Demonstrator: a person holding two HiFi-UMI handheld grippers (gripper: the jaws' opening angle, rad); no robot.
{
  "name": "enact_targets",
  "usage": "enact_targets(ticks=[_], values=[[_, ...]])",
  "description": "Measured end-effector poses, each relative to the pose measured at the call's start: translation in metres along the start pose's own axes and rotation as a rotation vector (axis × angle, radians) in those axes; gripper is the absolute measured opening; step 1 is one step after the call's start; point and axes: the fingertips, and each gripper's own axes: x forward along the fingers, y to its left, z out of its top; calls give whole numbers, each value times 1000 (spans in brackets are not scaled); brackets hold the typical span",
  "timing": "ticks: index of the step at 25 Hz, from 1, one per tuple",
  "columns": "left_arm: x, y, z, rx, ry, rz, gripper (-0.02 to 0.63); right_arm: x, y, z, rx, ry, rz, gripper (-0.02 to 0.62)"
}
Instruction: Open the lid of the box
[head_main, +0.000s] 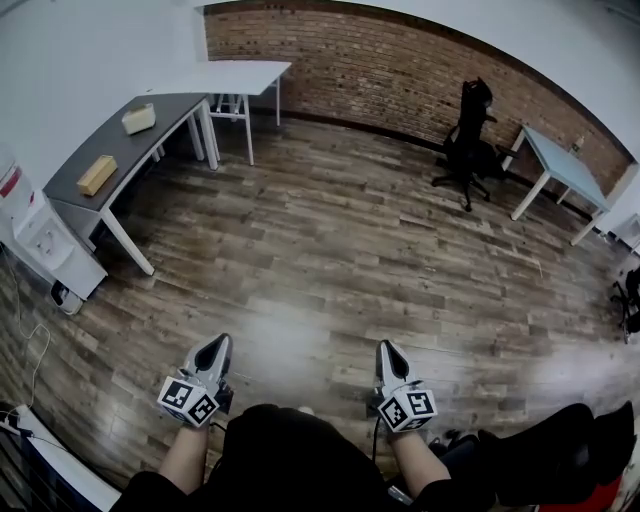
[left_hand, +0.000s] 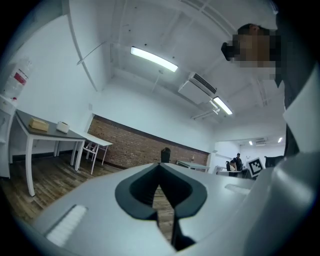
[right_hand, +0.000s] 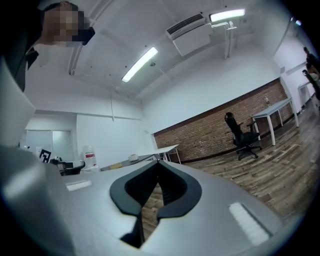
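While you hold both tools level out in front of you, the left gripper (head_main: 216, 345) has its jaws pressed together at the tips with nothing between them. The right gripper (head_main: 387, 348) is closed the same way and is also empty. Neither one is anywhere near a box. Two boxes sit well ahead of the left gripper and off to its left, on a grey table (head_main: 120, 150). One is a tan box (head_main: 97, 174), oblong and flat-topped, lying nearer to you. The other is a cream box (head_main: 138, 119), paler and a little rounder, farther along the same top. You cannot tell from here which of them the task means. Both appear shut, and they are too small in view to show a lid seam or anything inside. Below both grippers runs a floor (head_main: 330, 250) of dark wooden planks with a dull sheen. Beyond the grey table stands a white table (head_main: 235, 75), set against a brick wall (head_main: 400, 70) that crosses the far side of the room. Far ahead of the right gripper and to its right are a black office chair (head_main: 468, 140) and a second white table (head_main: 565, 165). Left of the left gripper, beside the near end of the grey table, stands a white water dispenser (head_main: 35, 235). Long ceiling lights (left_hand: 153, 58) glow overhead.
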Motion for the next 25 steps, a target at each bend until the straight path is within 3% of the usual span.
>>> enact_targets(ticks=[13,17,25], values=[[66,61,-4,-11,22,26,0,58,-46,-3,-10,42,-73,3],[118,97,2,-12,30,-6,0,106,-54,17,-19,-2,-97,2],[199,170,42,-3,-13,-58,0,231,-28,43,-83,-33,-46,2]])
